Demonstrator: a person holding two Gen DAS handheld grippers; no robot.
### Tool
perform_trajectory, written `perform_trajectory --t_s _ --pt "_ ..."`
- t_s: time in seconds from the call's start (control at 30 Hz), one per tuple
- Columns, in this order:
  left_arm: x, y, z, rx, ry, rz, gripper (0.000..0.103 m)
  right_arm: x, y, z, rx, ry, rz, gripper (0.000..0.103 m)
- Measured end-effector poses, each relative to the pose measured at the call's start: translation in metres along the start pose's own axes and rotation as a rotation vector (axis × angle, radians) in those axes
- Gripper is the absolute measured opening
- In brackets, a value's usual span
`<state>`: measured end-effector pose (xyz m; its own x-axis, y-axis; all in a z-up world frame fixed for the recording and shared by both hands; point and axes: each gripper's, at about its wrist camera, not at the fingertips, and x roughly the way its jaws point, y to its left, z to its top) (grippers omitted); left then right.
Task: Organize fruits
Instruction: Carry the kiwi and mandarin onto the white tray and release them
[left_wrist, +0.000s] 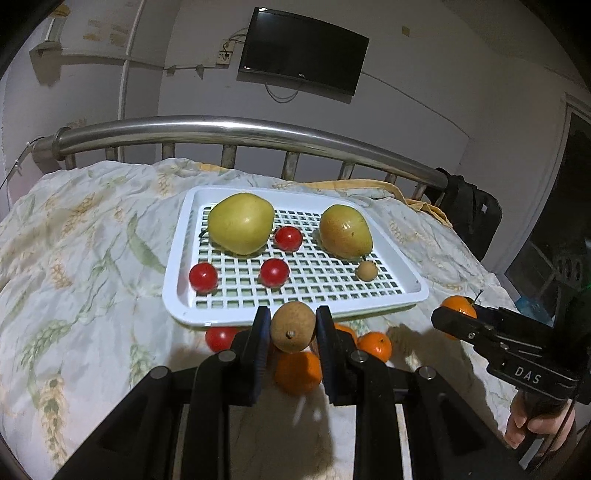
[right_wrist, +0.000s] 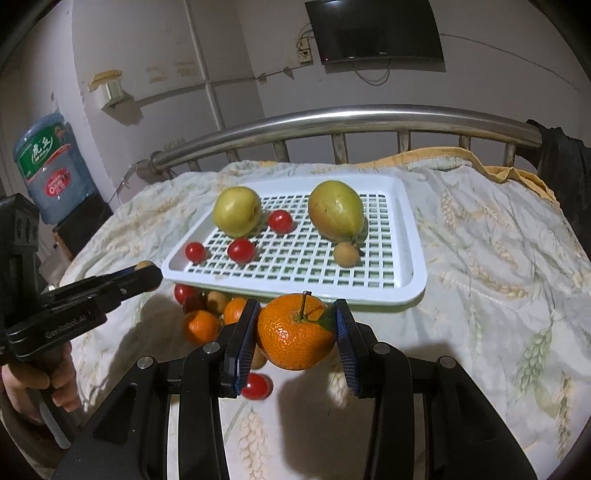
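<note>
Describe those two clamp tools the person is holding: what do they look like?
Both are black plastic. The left gripper and right gripper each have two flat fingers with blue pads, on hinged arms with silver bolts. White lettering runs along their sides: "DAS" on one, "Gen Robot.AI" on the other. A hand grips a handle beneath.

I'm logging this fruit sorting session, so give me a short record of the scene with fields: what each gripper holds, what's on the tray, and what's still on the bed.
left gripper: shut on a small brown fruit
right gripper: shut on an orange
white tray: two yellow-green pears, three cherry tomatoes, one small brown longan-like fruit
still on the bedsheet, in front of the tray: oranges, cherry tomatoes, small brown fruits
</note>
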<state>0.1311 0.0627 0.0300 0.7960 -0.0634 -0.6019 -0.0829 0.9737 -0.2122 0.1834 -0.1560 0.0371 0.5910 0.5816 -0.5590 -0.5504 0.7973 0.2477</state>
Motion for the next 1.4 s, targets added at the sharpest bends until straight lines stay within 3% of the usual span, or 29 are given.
perform_trajectory --t_s 0.4,0.6,0.87,1.1,1.27,1.3,1.37,1.4 --pt "0.031 0.017 0.024 -0.044 -0.012 -0.009 0.027 0.024 -0.024 0.029 0.088 -0.024 0.011 0.039" --pt "0.055 0.024 0.03 -0.07 0.014 0.032 0.027 0.053 -0.029 0.04 0.117 0.008 0.018 0.039" --pt "0.077 0.034 0.022 -0.054 0.05 0.112 0.027 0.088 -0.012 0.038 0.041 0.06 -0.024 0.039" --pt "0.094 0.039 0.017 -0.058 0.09 0.139 0.027 0.115 -0.012 0.029 0.007 0.124 -0.076 0.039" --pt "0.093 0.035 0.015 -0.041 0.084 0.149 0.028 0.114 -0.013 0.027 0.001 0.117 -0.085 0.04" --pt "0.092 0.035 0.015 -0.043 0.082 0.146 0.03 0.113 -0.014 0.027 0.003 0.115 -0.079 0.041" --pt "0.088 0.036 0.015 -0.056 0.075 0.126 0.05 0.109 -0.013 0.026 0.015 0.103 -0.057 0.058" --pt "0.084 0.036 0.016 -0.064 0.066 0.097 0.056 0.105 -0.013 0.026 0.021 0.088 -0.053 0.063"
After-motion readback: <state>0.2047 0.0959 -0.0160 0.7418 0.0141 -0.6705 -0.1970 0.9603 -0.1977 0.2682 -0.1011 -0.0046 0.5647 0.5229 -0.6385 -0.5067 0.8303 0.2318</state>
